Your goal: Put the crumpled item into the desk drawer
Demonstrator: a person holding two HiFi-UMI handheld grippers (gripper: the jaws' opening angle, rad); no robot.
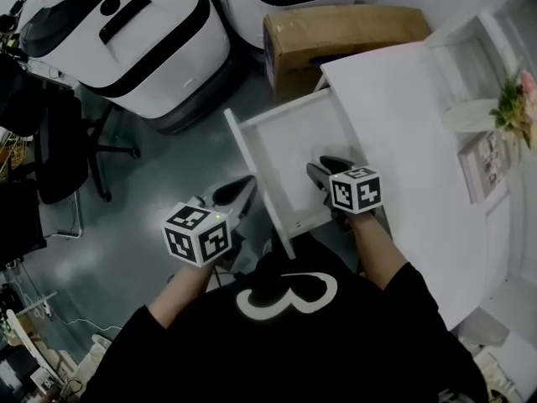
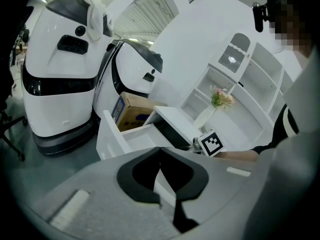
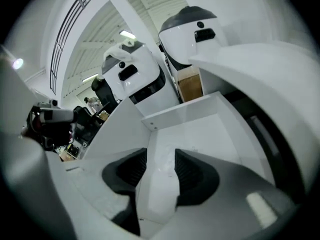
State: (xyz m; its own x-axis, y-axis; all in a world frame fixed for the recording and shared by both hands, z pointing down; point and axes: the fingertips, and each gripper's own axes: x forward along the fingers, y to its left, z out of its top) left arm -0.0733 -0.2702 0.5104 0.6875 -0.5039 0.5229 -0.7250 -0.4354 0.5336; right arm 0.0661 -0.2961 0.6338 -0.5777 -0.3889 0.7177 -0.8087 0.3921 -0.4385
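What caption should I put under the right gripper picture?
The right gripper, jaws apart, points into the open white drawer.

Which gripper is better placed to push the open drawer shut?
Left, probably: the left gripper sits just outside the drawer, beside its front panel, jaws together. The right gripper hangs inside it, jaws apart.

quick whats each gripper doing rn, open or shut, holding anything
left gripper: tongs shut, tips together, nothing held.
right gripper: tongs open over the open drawer, gripping nothing.
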